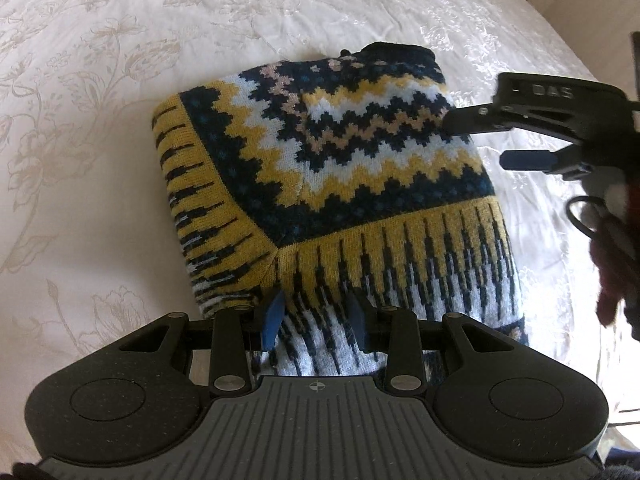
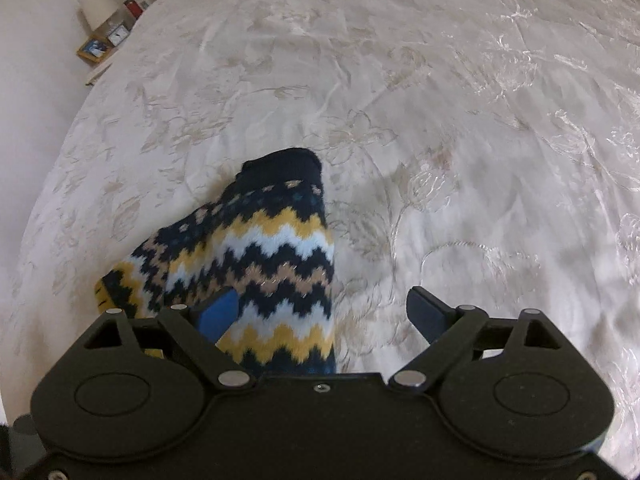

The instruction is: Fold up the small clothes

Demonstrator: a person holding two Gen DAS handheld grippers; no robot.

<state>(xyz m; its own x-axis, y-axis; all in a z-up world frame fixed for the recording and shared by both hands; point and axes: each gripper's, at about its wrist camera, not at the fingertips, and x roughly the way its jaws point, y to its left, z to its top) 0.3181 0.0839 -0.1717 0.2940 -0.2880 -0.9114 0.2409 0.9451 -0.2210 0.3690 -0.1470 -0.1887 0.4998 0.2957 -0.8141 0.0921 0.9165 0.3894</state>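
One folded zigzag sweater (image 1: 320, 184) on bedspread (image 1: 100, 120), two grippers, left fingers (image 1: 274, 316) narrow over hem, right fingers (image 2: 430, 312) wide.

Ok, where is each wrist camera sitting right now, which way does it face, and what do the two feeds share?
Left wrist: sits behind the left hand-held gripper, low over the sweater's near edge, facing across it; its fingers straddle the knit. The right hand-held gripper enters from the right, open.

Right wrist: sits behind the right hand-held gripper, facing across the bedspread toward a nightstand; its jaws are wide apart at the sweater's edge.

Shared: the zigzag sweater and the floral bedspread.
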